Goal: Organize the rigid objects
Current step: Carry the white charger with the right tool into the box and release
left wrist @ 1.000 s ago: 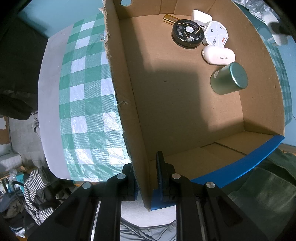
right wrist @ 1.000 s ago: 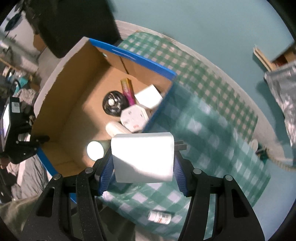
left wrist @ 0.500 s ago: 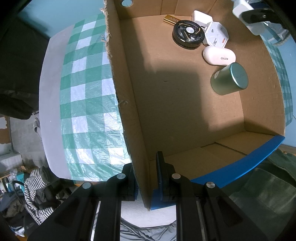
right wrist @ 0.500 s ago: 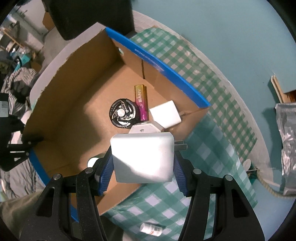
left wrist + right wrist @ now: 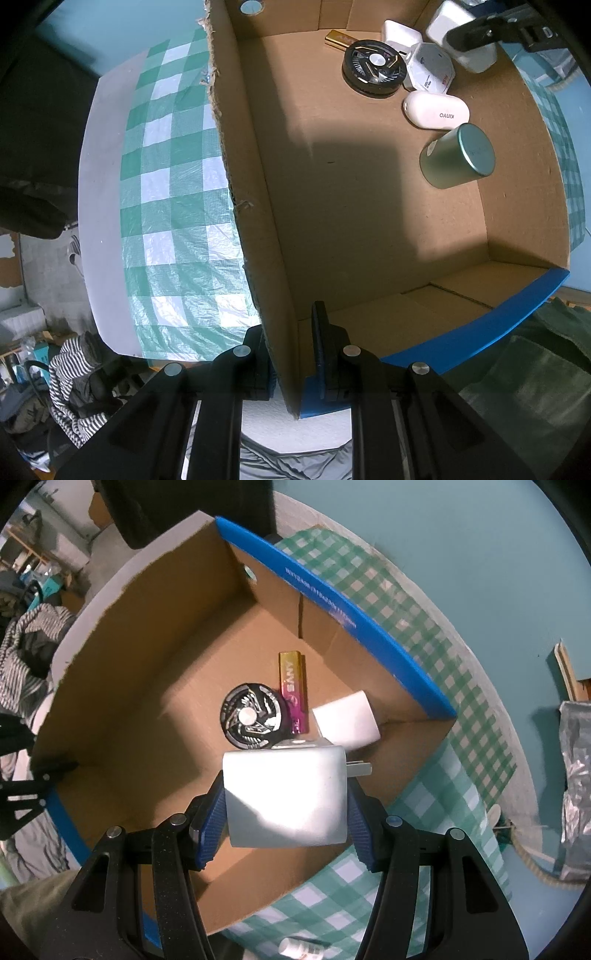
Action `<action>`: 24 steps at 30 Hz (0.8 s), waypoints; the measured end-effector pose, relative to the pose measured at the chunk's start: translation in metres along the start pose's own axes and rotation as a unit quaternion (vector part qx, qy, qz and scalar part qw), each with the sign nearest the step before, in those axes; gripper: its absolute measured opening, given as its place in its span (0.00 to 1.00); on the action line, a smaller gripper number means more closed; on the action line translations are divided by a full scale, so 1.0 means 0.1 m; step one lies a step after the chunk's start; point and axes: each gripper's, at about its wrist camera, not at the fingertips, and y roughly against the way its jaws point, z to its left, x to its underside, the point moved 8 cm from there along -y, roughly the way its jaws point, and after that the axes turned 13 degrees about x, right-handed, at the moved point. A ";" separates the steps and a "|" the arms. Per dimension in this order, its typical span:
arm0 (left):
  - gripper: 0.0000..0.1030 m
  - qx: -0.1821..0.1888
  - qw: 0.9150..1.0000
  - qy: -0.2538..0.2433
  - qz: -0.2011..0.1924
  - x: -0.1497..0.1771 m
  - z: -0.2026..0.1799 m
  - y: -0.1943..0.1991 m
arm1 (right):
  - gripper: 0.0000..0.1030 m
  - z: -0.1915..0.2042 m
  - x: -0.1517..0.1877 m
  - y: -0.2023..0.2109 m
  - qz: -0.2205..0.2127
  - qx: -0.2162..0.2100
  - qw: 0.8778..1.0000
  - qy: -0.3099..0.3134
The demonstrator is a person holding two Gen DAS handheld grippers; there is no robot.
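The right gripper (image 5: pixel 286 808) with the white charger (image 5: pixel 286 797) has moved from above the checked cloth (image 5: pixel 436 812) to over the cardboard box (image 5: pixel 147 709)

A matt brown corrugated cardboard box (image 5: pixel 369 221) with a ragged torn rim is sitting on a slightly shiny green-and-white checked plastic cloth (image 5: pixel 170 206); the pale green brushed-metal cylinder (image 5: pixel 458 157) is gleaming softly.

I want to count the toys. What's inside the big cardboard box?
Inside the cardboard box: a green cylinder, a white oval case, a black round fan, a white hexagonal gadget, a white block and a gold-pink stick. The held white charger covers some floor.
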 end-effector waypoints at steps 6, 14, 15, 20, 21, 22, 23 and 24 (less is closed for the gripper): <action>0.15 0.000 1.000 -0.004 0.000 0.01 -0.01 0.00 | 0.57 -0.08 0.01 0.00 0.001 0.000 1.000 -0.016; 0.15 -0.001 1.000 -0.008 0.002 -0.01 -0.03 -0.01 | 0.59 -0.12 0.03 0.19 -0.017 0.004 1.000 -0.024; 0.15 -0.002 1.000 -0.009 0.003 -0.01 -0.03 -0.01 | 0.60 -0.12 0.04 0.21 -0.017 0.004 1.000 -0.024; 0.15 -0.002 1.000 -0.011 0.003 -0.02 -0.05 -0.01 | 0.64 -0.18 0.11 0.31 -0.022 0.002 0.999 -0.042; 0.15 -0.002 1.000 -0.011 0.003 -0.02 -0.06 -0.01 | 0.64 -0.18 0.13 0.33 -0.022 0.001 0.999 -0.045; 0.15 -0.001 1.000 -0.011 0.003 -0.02 -0.06 -0.01 | 0.65 -0.19 0.15 0.34 -0.022 0.000 0.999 -0.048; 0.16 -0.002 1.000 -0.011 0.003 -0.02 -0.06 -0.01 | 0.65 -0.21 0.18 0.36 -0.023 0.001 0.998 -0.051; 0.15 -0.002 1.000 -0.012 0.004 -0.03 -0.06 -0.01 | 0.65 -0.23 0.20 0.37 -0.023 0.001 0.998 -0.053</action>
